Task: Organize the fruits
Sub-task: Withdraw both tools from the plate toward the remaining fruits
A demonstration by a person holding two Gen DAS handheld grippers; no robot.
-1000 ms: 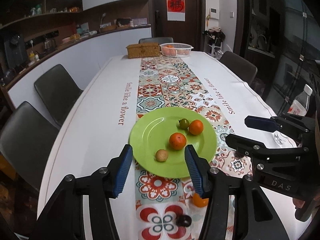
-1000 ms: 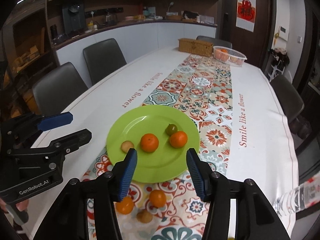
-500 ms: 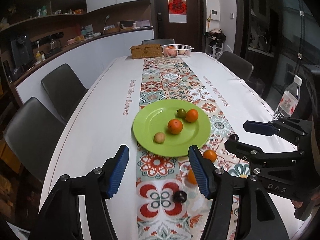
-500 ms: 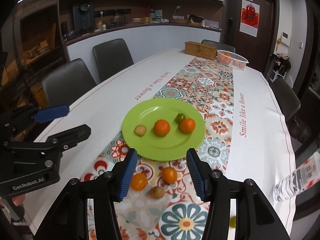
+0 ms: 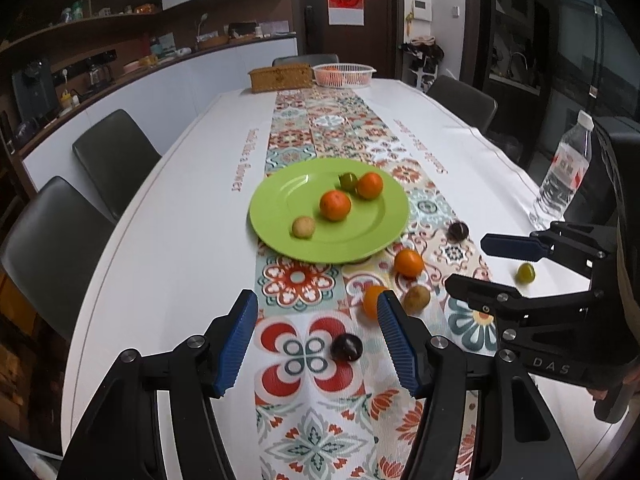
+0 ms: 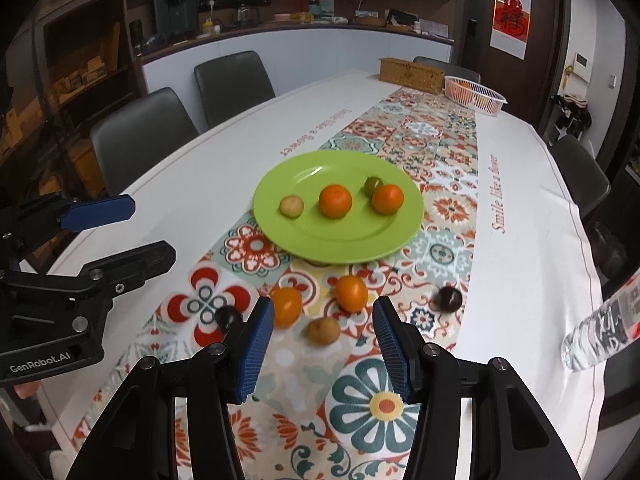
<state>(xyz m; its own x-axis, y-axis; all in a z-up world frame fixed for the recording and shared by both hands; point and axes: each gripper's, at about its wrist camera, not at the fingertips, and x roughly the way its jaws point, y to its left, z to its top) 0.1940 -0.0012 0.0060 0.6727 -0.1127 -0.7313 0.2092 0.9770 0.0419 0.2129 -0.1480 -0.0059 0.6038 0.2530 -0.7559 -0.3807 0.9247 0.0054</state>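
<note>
Fruits lie ahead of both empty tongs: the left gripper (image 5: 316, 346), jaws just widened and partly open, frames a dark plum (image 5: 346, 347); the right gripper (image 6: 322, 346), partly open, frames a brown fruit (image 6: 323, 331). Loose on the patterned runner (image 6: 372, 400) are two oranges, two plums and that brown fruit, a green one on the white cloth. The green plate (image 5: 280, 196) beyond holds four; all round, no long axis.

A long white-clothed dining table (image 5: 168, 248) with a patterned tile-print runner (image 5: 320, 128) stands among dark grey padded chairs (image 6: 140, 136). Behind, a white counter (image 6: 320, 46) runs beneath brown shelves, beside a dark wooden door (image 5: 380, 20).
</note>
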